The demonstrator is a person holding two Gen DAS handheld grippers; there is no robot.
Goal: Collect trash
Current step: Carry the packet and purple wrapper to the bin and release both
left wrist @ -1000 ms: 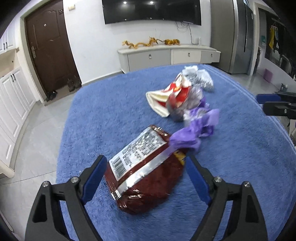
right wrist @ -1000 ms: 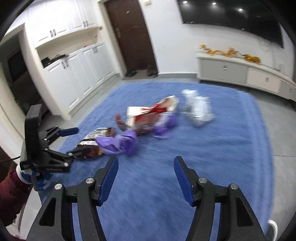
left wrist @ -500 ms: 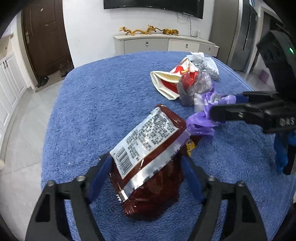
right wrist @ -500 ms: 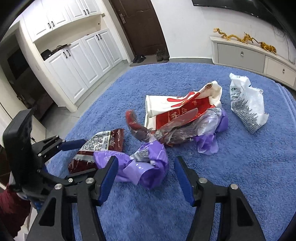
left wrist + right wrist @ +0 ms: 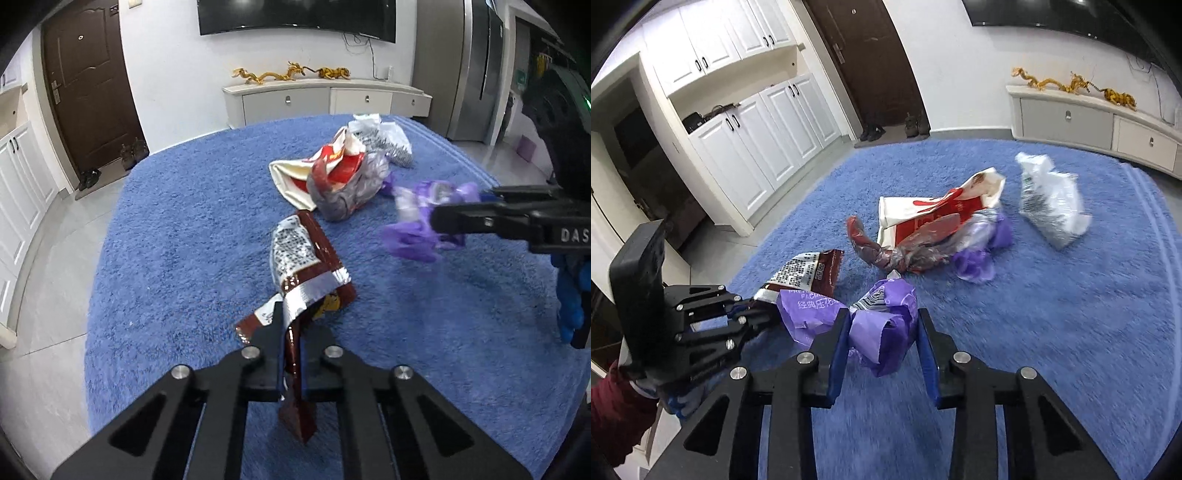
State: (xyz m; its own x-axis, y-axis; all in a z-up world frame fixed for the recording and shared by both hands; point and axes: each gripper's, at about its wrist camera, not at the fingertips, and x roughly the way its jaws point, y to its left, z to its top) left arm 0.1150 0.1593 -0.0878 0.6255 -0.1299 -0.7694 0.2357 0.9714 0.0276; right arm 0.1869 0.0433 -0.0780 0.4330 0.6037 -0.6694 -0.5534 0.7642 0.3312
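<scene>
**Light, crinkly wrappers: both grippers on a piece each**

Landmark: the red-and-cream bag (image 5: 938, 214) lying in the middle of the blue towel-covered worktop (image 5: 1052, 332).

Farthest left of that bag, and nearer the cameras, the left gripper (image 5: 291, 332) has its jaws clenched on the foil seam end of the dark red snack packet (image 5: 306, 254). The film buckles upward from the grip, so it looks empty, nearly weightless and floppy. A pinch on the sealed edge seems the sound hold, since glossy film may slide out of a shallow bite.

Just right of that packet, still on the near side of the bag, the right gripper (image 5: 882, 332) has its jaws closing around a crumpled purple wrapper (image 5: 879, 325). The pads appear to touch its sides already. It is soft and squashes readily, so the bunched middle is probably the best place to take it.

Touching the bag's near edge lies a twisted clear-and-red film (image 5: 886, 251) with a second purple scrap (image 5: 975, 262) beside it. To the bag's right, a little apart, sits a white printed bag (image 5: 1052, 203).

Count: one dark red packet, two purple pieces, one red-and-cream bag, one twisted film, one white bag. Two grippers.
</scene>
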